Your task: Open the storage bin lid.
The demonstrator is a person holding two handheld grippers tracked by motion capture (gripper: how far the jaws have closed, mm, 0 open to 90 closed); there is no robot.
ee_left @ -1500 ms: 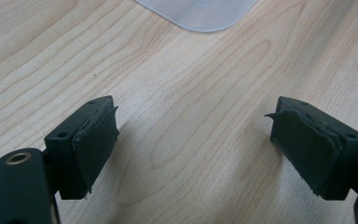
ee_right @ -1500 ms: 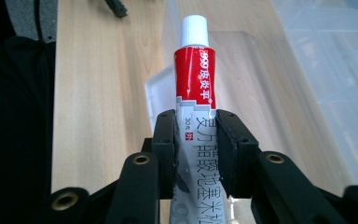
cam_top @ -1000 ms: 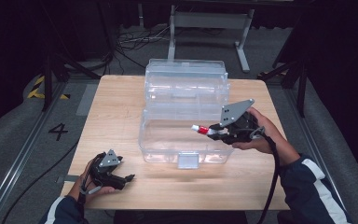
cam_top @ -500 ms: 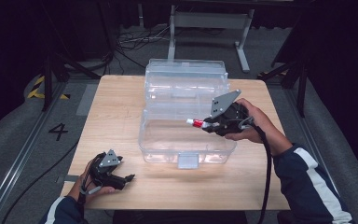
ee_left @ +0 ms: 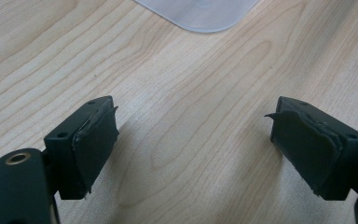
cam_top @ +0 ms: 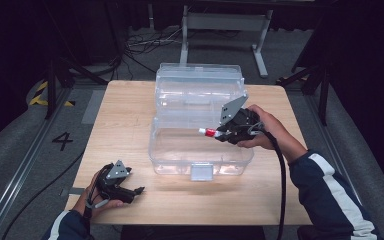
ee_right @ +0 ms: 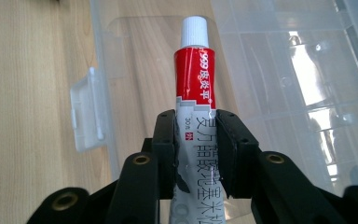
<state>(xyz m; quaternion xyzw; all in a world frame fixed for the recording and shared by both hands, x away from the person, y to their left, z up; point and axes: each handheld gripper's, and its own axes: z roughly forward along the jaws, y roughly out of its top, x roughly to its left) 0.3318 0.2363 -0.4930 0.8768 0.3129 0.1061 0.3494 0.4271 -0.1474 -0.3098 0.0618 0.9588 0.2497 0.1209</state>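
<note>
Wooden table; tube labelled "999"

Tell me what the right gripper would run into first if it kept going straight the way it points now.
Probably the clear box's inside. The right gripper, shut on the tube, points cap-first over the open tub. The cap would likely meet the tub's floor or near wall by the latch; depth through clear plastic is uncertain.

bright light on the table, dark surroundings, glare on the clear box, soft focus.
</note>
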